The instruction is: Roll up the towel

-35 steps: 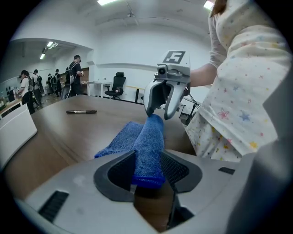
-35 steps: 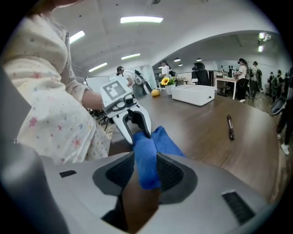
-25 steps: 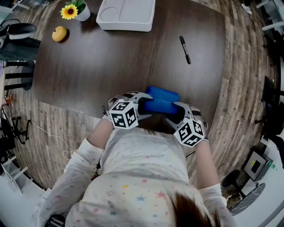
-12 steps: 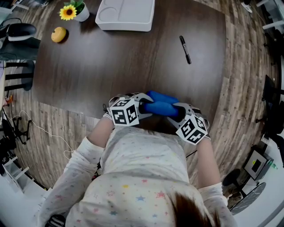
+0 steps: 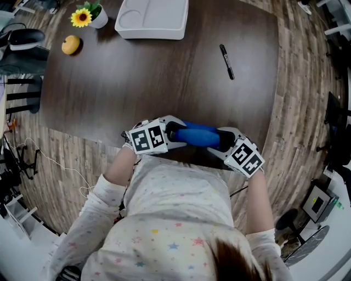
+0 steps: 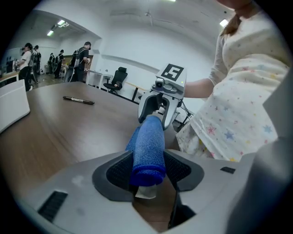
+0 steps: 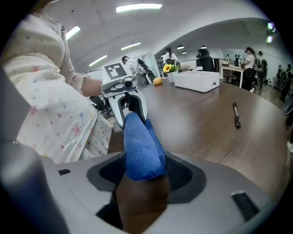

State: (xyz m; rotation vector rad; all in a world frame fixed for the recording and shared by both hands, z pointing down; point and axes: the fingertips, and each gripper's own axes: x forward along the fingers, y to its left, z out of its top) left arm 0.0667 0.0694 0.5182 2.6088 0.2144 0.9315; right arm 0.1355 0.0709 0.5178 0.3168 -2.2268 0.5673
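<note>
The blue towel (image 5: 197, 135) is already a tight roll, lying crosswise at the near edge of the dark wooden table (image 5: 137, 82), right in front of the person's star-print top (image 5: 181, 214). The left gripper (image 6: 147, 171) has one end of the roll between its jaws, both dark pads pressed against the terry cloth, and a small white tag (image 6: 146, 192) pokes out beneath the roll's end. Its jaws have just been closing in and then easing slightly apart, with the towel between them throughout. The right gripper (image 7: 145, 172) clamps the opposite end in the same way, the cloth bulging a little over its pads, so the roll spans from one gripper to the other and each gripper view looks along it at the other gripper. Whether the roll rests on the table or is held just clear of it is hard to judge from above. Well away on the far side of the table lie a black pen (image 5: 226, 61), a white tray (image 5: 151, 19), a potted sunflower (image 5: 88, 15) and an orange fruit (image 5: 70, 45).
</note>
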